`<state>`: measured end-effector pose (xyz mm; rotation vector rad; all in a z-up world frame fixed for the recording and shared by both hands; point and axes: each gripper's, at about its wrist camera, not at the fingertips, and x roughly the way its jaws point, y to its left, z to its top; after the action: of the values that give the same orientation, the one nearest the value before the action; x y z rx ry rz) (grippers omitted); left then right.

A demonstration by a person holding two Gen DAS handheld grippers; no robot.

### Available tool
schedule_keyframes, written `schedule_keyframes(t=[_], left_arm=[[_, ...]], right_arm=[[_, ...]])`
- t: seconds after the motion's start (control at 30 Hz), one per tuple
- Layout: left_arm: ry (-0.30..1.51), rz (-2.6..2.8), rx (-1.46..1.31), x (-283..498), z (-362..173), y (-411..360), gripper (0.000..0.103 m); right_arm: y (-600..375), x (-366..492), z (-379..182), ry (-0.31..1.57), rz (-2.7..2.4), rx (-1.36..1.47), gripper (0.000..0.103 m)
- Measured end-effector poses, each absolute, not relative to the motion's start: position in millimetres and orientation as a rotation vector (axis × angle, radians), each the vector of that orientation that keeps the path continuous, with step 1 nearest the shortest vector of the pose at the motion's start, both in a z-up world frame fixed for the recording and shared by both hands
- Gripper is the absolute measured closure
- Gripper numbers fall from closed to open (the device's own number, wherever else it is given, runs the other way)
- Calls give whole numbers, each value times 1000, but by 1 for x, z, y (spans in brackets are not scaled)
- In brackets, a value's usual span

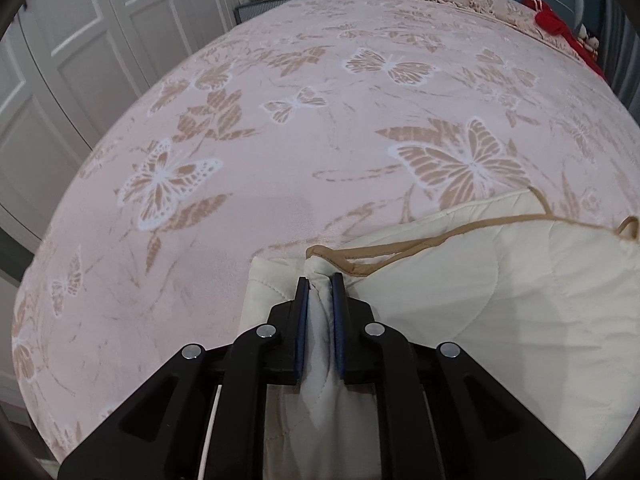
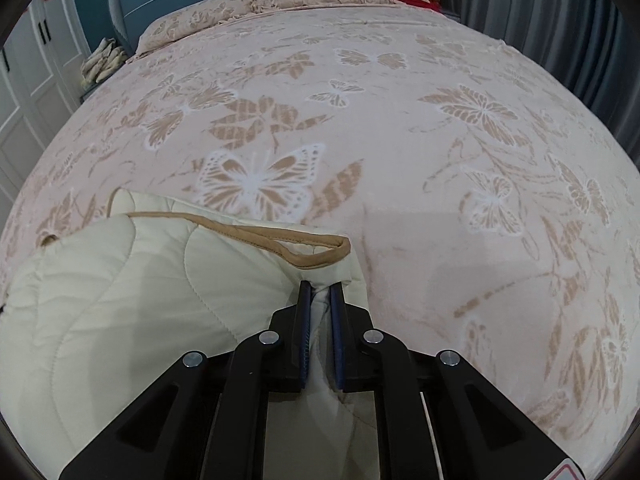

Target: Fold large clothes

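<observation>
the cream quilt (image 1: pixel 500 300) lies on the bed (image 1: pixel 280 140), each near corner clamped in the jaws of the left gripper (image 1: pixel 320 280) and right gripper (image 2: pixel 320 286); thin bites on padded fabric could slip out when lifted.

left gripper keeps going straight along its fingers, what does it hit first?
The left gripper is already clamped on the cream quilt, so the quilt's tan-trimmed fold, then likely the butterfly bedspread behind it; depth is unclear.
</observation>
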<state>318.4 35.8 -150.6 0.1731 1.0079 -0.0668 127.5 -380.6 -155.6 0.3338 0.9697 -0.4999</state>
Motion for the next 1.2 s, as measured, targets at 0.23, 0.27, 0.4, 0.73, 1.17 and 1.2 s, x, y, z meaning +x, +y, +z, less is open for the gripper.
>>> schedule_keyframes(t=[0.23, 0.27, 0.4, 0.73, 1.17, 1.2], left_arm=[[970, -48, 197, 315, -156, 32, 92], [967, -46, 198, 314, -156, 31, 91], [948, -34, 222, 313, -159, 26, 92], [930, -25, 232, 313, -164, 24, 91], [953, -35, -154, 288, -96, 116, 37], [964, -24, -171, 281, -90, 125, 37]], right_arm=[[-376, 128, -161, 947, -509, 300, 92], [-376, 127, -161, 943, -509, 301, 92], [-376, 125, -163, 922, -507, 309, 91], [-379, 122, -166, 887, -492, 348, 88], [-402, 44, -66, 733, -607, 502, 61], [-390, 40, -56, 737, -579, 479, 63]])
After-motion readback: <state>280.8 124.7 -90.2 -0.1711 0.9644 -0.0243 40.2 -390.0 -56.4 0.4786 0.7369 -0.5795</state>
